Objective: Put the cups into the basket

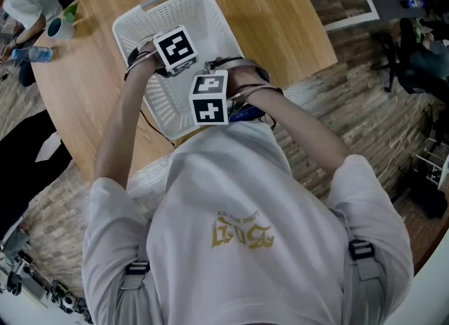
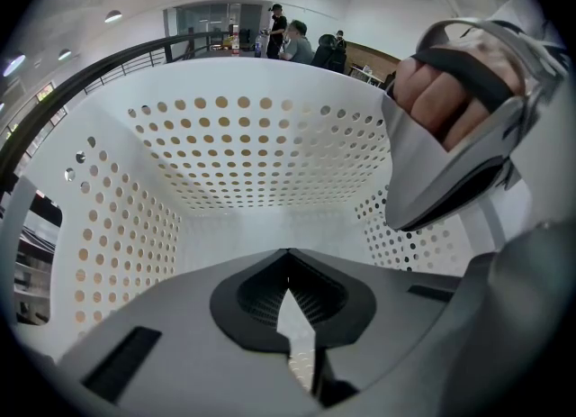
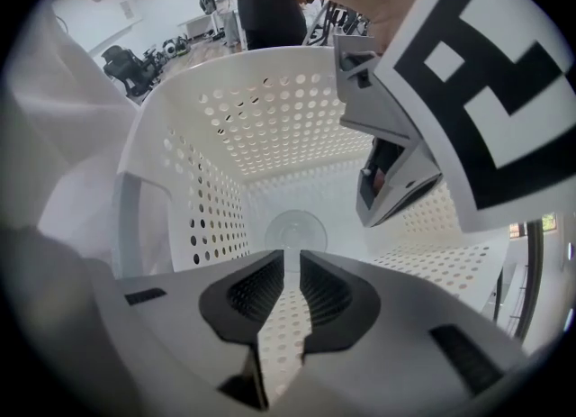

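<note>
- The basket (image 1: 219, 23), white with rows of round holes, stands on a round wooden table (image 1: 280, 22), just in front of the person.
- Both grippers are held close together over the near half of the basket and point down into it.
- The left gripper (image 2: 288, 258) has its jaws closed, the tips touching, with nothing between them. Past them, its view shows only the basket's holed walls and floor.
- The right gripper (image 3: 291, 267) has its jaws a narrow gap apart, and nothing is held between them.
- Beyond the right gripper's jaws, a round see-through thing that looks like a clear cup (image 3: 295, 229) lies on the basket floor against the far wall. It is not touching the jaws.
- In the left gripper view, the person's right hand (image 2: 450, 91) shows at the upper right, its fingers wrapped round a handle under a black strap.
- A white cup (image 1: 59, 27) with a teal inside stands near the far left edge of the table, well apart from the basket.
- A small bottle (image 1: 38, 55) lies just beside that cup.
</note>
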Demonstrator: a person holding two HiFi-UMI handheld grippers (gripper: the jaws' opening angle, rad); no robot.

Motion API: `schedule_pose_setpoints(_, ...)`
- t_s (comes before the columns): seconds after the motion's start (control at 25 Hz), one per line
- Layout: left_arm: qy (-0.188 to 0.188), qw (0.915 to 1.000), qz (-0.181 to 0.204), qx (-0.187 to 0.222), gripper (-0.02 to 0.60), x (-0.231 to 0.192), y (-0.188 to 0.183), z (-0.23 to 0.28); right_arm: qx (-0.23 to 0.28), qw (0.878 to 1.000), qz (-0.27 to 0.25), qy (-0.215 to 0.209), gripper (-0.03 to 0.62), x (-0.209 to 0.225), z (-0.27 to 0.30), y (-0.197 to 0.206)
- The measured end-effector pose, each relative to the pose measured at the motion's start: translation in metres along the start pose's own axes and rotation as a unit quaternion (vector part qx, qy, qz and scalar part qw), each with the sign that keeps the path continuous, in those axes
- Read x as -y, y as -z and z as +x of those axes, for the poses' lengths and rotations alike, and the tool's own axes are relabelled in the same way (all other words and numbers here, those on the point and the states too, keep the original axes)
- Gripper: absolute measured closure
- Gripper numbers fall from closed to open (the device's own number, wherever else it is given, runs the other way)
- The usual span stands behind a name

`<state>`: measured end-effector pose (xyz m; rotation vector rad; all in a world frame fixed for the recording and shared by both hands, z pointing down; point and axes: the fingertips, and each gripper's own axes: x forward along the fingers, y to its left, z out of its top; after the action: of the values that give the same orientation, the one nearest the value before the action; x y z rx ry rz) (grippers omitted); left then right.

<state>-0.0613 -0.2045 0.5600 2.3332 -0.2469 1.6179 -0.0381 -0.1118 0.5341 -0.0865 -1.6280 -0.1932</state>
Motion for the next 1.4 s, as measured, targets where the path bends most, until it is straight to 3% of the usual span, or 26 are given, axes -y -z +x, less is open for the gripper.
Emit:
schedule_pose_setpoints(0.28,0.000,1.0000,-0.001,0.000,0.577,0.001,0.000,0.000,0.019,1.000,0.021,0.010,0.554,0.008,-0.004,-0.001)
schedule_pose_setpoints(0.48,0.033,0.9987,-0.028,-0.026,0.577,0.018,0.011,0.000,0.028,0.999,0.027,0.016,0.579,0.010,-0.005,-0.003)
schedule_pose_setpoints(0.68,0.002,1.0000,-0.009,-0.001,0.577,0.006,0.000,-0.003,0.034,0.999,0.029,0.017,0.583,0.010,-0.011,-0.002)
schedule_pose_setpoints(0.84,0.024,0.9987,-0.040,-0.021,0.577,0.018,0.012,-0.006,0.050,0.998,0.036,0.014,0.585,0.012,-0.013,-0.005)
schedule_pose_setpoints(1.12,0.031,0.9981,-0.051,-0.018,0.577,0.022,0.014,-0.005,0.070,0.996,0.056,0.010,0.585,0.017,-0.018,-0.007)
schedule_pose_setpoints(1.32,-0.003,0.9979,-0.049,0.043,0.577,0.007,-0.003,-0.014,0.093,0.992,0.089,0.012,0.585,0.022,-0.021,-0.013)
schedule_pose_setpoints(1.4,-0.007,0.9975,-0.054,0.044,0.577,0.006,-0.001,-0.015,0.098,0.991,0.094,0.013,0.585,0.023,-0.022,-0.014)
